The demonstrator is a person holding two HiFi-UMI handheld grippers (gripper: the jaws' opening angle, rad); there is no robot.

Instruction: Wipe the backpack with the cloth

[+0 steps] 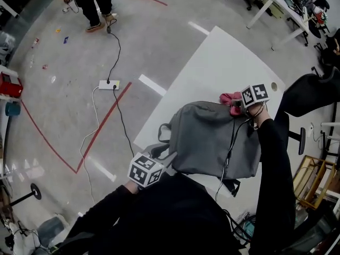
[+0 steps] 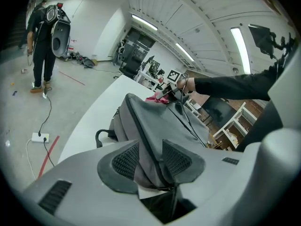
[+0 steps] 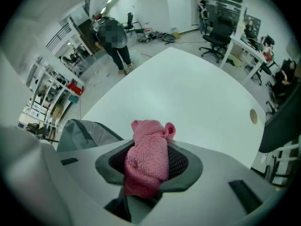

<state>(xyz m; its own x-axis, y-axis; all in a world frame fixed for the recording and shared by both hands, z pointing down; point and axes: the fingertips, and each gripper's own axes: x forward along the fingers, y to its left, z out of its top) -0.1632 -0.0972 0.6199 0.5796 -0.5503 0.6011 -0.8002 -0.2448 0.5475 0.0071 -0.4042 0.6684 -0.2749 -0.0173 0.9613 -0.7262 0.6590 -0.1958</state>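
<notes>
A grey backpack (image 1: 210, 137) lies flat on the white table (image 1: 223, 62). My left gripper (image 1: 166, 161) is at its near left edge, shut on a fold of the grey fabric; in the left gripper view the backpack (image 2: 155, 117) runs away from between the pads of that left gripper (image 2: 150, 161). My right gripper (image 1: 237, 106) is at the bag's far right corner, shut on a pink cloth (image 1: 228, 98). In the right gripper view the bunched cloth (image 3: 148, 154) fills the gap between the jaws, with the backpack (image 3: 82, 131) at the left and bare table (image 3: 188, 98) beyond.
A black cable (image 1: 231, 142) hangs from the right gripper across the bag. The table has a round hole (image 1: 274, 86) near its right edge. A black chair (image 1: 311, 92) stands at the right. On the floor lie a power strip (image 1: 109, 84) and its cord; a person (image 1: 95, 4) stands far off.
</notes>
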